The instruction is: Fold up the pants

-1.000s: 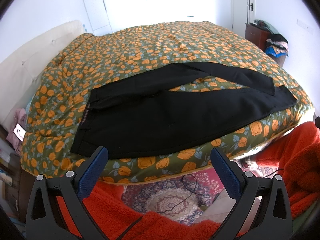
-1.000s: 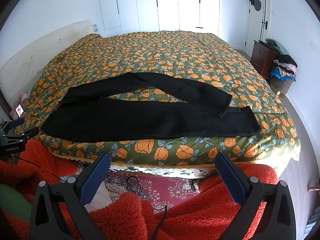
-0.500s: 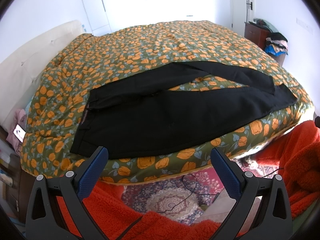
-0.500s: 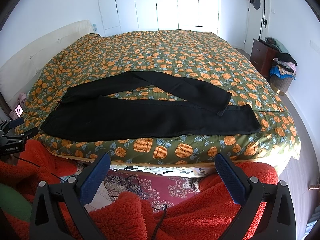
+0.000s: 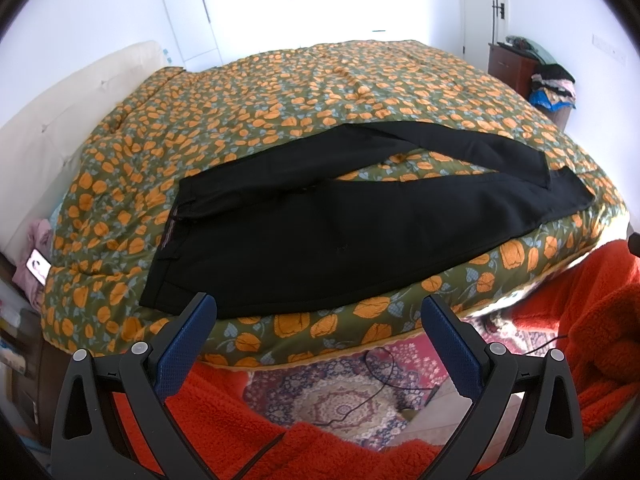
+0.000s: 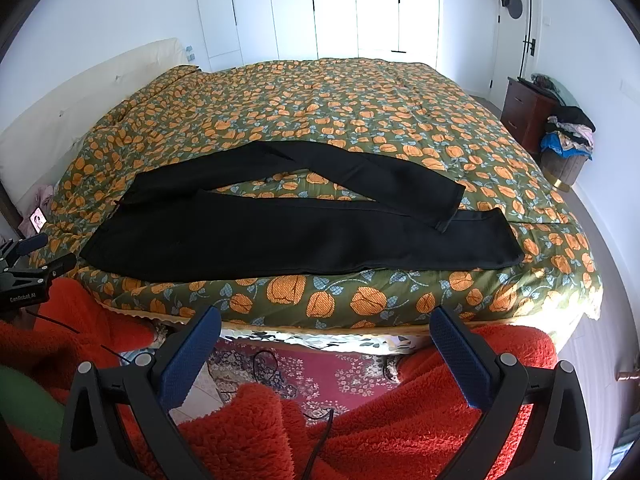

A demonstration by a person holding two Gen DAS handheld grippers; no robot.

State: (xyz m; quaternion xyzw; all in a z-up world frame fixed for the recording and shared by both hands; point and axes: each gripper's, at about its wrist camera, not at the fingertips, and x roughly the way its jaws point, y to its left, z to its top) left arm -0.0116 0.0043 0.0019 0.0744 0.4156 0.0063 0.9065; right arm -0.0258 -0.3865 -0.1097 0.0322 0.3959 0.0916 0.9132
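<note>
Black pants (image 5: 360, 220) lie spread flat on the near side of the bed, waistband to the left, legs running right. The far leg bends and its cuff overlaps the near leg at the right. They also show in the right wrist view (image 6: 304, 232). My left gripper (image 5: 318, 312) is open and empty, held off the bed's near edge below the waist part. My right gripper (image 6: 326, 324) is open and empty, held off the bed's edge below the legs. Neither touches the pants.
The bed has a green quilt with orange flowers (image 6: 360, 92) and a cream headboard (image 6: 80, 92) at left. Red fleece (image 6: 280, 440) and a patterned rug (image 5: 340, 396) with a cable lie below. A dark dresser (image 6: 524, 116) and a clothes pile (image 6: 568, 136) stand at right.
Both views have drifted very slightly; the pants have not moved and both grippers stay open.
</note>
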